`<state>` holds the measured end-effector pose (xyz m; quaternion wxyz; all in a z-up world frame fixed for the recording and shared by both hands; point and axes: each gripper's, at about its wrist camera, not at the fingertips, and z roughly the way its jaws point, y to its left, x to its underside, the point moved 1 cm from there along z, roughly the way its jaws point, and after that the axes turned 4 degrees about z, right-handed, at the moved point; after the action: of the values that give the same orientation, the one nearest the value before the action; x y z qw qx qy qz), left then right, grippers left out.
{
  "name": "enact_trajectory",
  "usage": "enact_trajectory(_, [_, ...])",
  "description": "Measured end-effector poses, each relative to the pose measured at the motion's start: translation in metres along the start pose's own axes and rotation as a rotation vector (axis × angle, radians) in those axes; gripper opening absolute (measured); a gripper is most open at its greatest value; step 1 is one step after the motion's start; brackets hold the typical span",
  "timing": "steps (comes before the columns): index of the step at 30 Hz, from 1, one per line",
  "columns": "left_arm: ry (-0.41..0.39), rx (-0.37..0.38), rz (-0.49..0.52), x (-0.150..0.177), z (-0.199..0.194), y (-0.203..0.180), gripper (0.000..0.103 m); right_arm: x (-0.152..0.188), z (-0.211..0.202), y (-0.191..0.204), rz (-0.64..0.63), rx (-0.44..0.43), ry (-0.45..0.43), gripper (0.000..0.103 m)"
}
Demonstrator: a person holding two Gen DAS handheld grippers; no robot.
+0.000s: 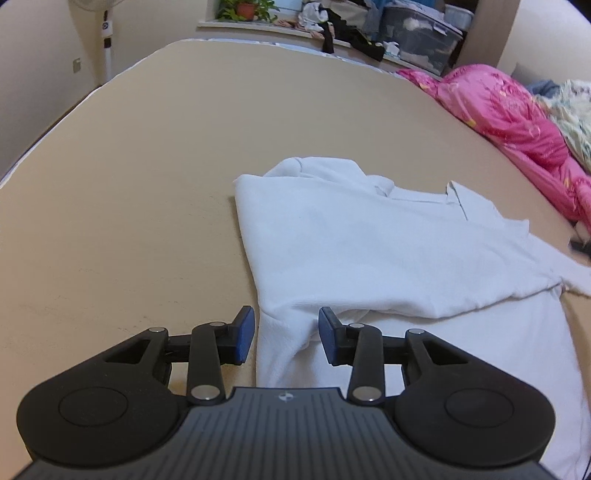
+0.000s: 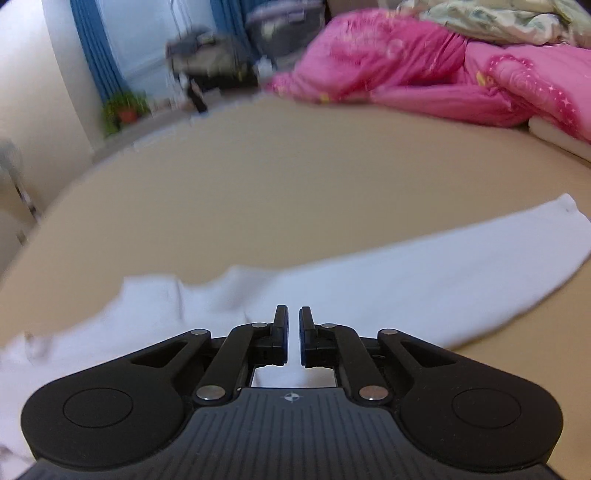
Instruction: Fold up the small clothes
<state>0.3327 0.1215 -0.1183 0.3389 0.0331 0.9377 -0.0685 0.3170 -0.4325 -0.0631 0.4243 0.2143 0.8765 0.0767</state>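
On the tan bed surface (image 1: pixel 129 184), toward its right side, lies a white soft cotton garment (image 1: pixel 351 240), partly folded, one flap laid across the body. Right wrist view: a long white band of the same cloth stretches toward the right edge.

Left tongs (image 1: pixel 287 334): partly open, blue pads either side of a raised fold at the garment's near hem; no pinch visible. Right tongs (image 2: pixel 293 334): nearly closed, a narrow slit between pads, nothing gripped; cloth lies beneath them.

Handling, judged: light, limp, will drape and slide little on the sheet; no fragility. Best taken at a hem or corner, pinching through both layers; the ridge between the left pads looks a fair hold.

Surface: smooth, taut, bare on the left. Room: crumpled pink quilt (image 1: pixel 509 110) along the far right edge; shelf with potted plant (image 1: pixel 245 9) and clutter beyond the far edge; blue curtains; standing fan at left wall.
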Motion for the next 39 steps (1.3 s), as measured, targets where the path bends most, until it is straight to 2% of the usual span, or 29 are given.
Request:
enact_trajectory(1, [0.000,-0.001,0.002,0.000,0.002,0.000,0.042,-0.002,-0.006,0.001,0.020,-0.053,-0.029,0.007])
enact_trajectory(3, [-0.005,0.001,-0.014,0.000,0.004,0.002,0.042,0.001,-0.009,0.008,0.014,-0.158,-0.026,0.007])
enact_trajectory(5, [-0.010,0.017,-0.050,0.000,0.006,0.007,0.042,0.011,-0.001,0.019,-0.045,-0.258,0.056,0.009])
enact_trajectory(6, [-0.007,0.023,-0.070,0.000,0.008,0.009,0.042,0.018,0.007,0.024,-0.085,-0.262,0.111,0.011])
enact_trajectory(7, [0.004,0.019,-0.081,0.001,0.011,0.011,0.042,0.026,0.017,0.028,-0.134,-0.220,0.178,0.014])
enact_trajectory(8, [0.030,-0.004,-0.073,0.002,0.015,0.012,0.043,0.037,0.030,0.028,-0.179,-0.134,0.255,0.013])
enact_trajectory(9, [0.071,-0.039,-0.050,0.005,0.020,0.012,0.045,0.043,0.035,0.024,-0.187,-0.100,0.276,0.012])
enact_trajectory(12, [0.087,-0.063,0.016,0.005,0.017,0.004,0.046,0.034,0.020,0.024,-0.149,-0.116,0.206,0.014])
enact_trajectory(13, [0.090,-0.062,0.013,0.004,0.015,0.004,0.046,0.032,0.013,0.025,-0.145,-0.135,0.174,0.016])
enact_trajectory(15, [0.087,-0.053,-0.010,0.005,0.014,0.006,0.046,0.034,0.010,0.024,-0.164,-0.165,0.170,0.023])
enact_trajectory(17, [0.095,-0.055,-0.007,0.007,0.016,0.007,0.047,0.044,0.025,0.021,-0.225,-0.088,0.245,0.027])
enact_trajectory(18, [0.093,-0.061,0.005,0.007,0.016,0.004,0.047,0.047,0.027,0.019,-0.243,-0.052,0.246,0.027])
enact_trajectory(20, [0.083,-0.073,0.022,0.009,0.013,-0.001,0.047,0.037,0.022,0.020,-0.217,-0.049,0.216,0.027])
enact_trajectory(22, [0.071,-0.069,0.033,0.010,0.008,-0.007,0.047,0.025,0.008,0.018,-0.178,-0.052,0.141,0.030])
enact_trajectory(25, [0.058,-0.080,0.059,0.011,0.006,-0.012,0.048,0.016,-0.009,0.008,-0.137,-0.056,0.090,0.034])
enact_trajectory(29, [0.067,-0.086,0.090,0.013,0.007,-0.016,0.048,0.007,-0.019,-0.026,-0.093,-0.019,0.087,0.035])
enact_trajectory(34, [0.102,-0.079,0.123,0.016,0.019,-0.018,0.055,-0.002,-0.016,-0.073,-0.049,0.043,0.082,0.035])
enact_trajectory(39, [0.119,-0.062,0.108,0.015,0.022,-0.016,0.058,-0.015,-0.008,-0.140,0.097,0.059,0.079,0.035])
